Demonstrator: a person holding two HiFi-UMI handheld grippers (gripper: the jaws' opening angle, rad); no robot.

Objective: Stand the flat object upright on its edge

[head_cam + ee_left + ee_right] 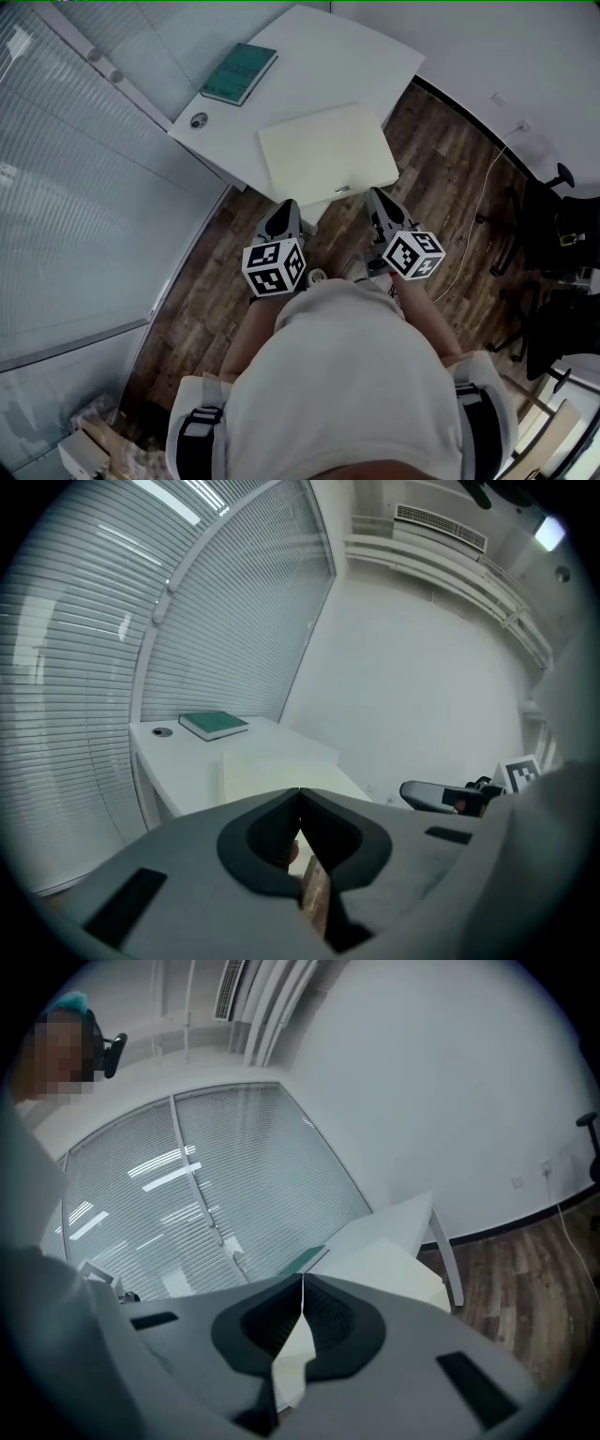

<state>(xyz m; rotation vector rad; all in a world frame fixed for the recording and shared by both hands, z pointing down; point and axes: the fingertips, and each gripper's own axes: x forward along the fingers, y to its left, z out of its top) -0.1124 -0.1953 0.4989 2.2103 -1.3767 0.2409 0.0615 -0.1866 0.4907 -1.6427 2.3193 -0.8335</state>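
Below, cream board (323, 150) on white table (347, 56)

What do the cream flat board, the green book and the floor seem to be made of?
Cream flat board: probably plastic or foam, matte; the sign is an even pale surface with rounded corners and no grain.
Green book: paper with a card cover, matte; a thin pale page edge shows.
Floor: wood or wood-look laminate with a slight sheen; brown planks with grain streaks.

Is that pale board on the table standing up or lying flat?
Lying flat: the pale board rests face-up on the table.
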